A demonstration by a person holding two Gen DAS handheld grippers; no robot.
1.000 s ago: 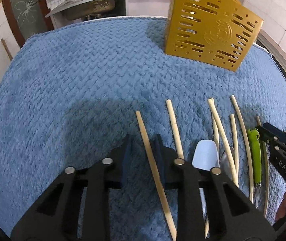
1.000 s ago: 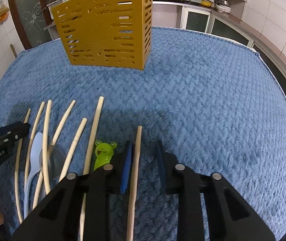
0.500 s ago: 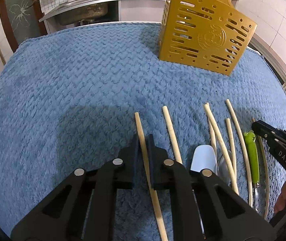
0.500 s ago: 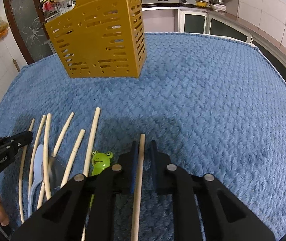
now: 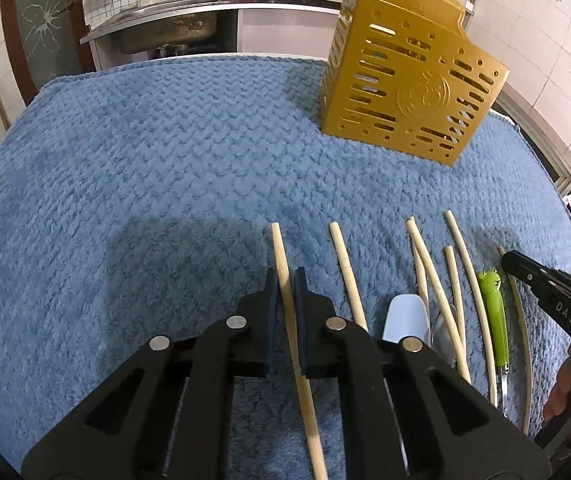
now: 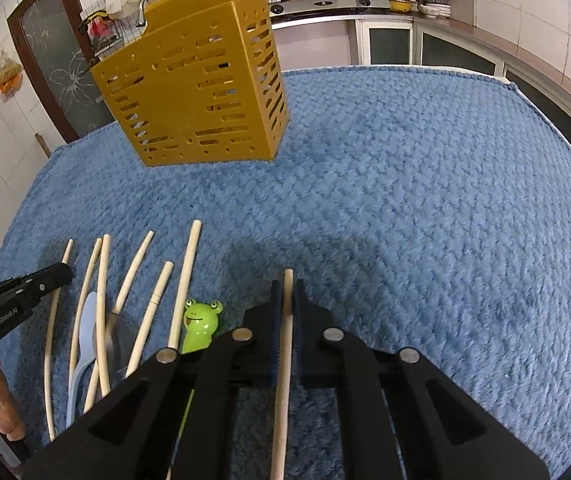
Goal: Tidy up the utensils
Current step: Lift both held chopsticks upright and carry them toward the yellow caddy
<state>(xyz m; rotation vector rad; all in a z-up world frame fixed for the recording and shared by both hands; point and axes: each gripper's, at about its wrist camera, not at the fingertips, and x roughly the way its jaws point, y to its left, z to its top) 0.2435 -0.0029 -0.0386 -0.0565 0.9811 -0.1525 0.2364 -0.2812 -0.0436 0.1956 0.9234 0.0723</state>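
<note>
On the blue towel (image 5: 157,168), we grip one chopstick in each of our two tongs.

Our left gripper (image 5: 285,280) is clenched on the leftmost chopstick (image 5: 279,248), whose tip pokes out past the blue pads (image 5: 271,300) and whose shaft runs back under the black frame. Our right gripper (image 6: 287,292) is likewise clamped on its own chopstick (image 6: 285,344), at the right end of the row. Between the two we see the loose utensils lying side by side on the towel: several pale chopsticks (image 6: 183,280), a light blue spoon (image 5: 405,316), a metal spoon (image 6: 115,338) partly hidden under crossed sticks, and a green frog-handled utensil (image 6: 199,326) just beside our right gripper. The yellow slotted utensil holder (image 6: 197,92) stands upright at the far side of the towel, well apart from the row, with kitchen counters (image 6: 345,12) behind it.
</note>
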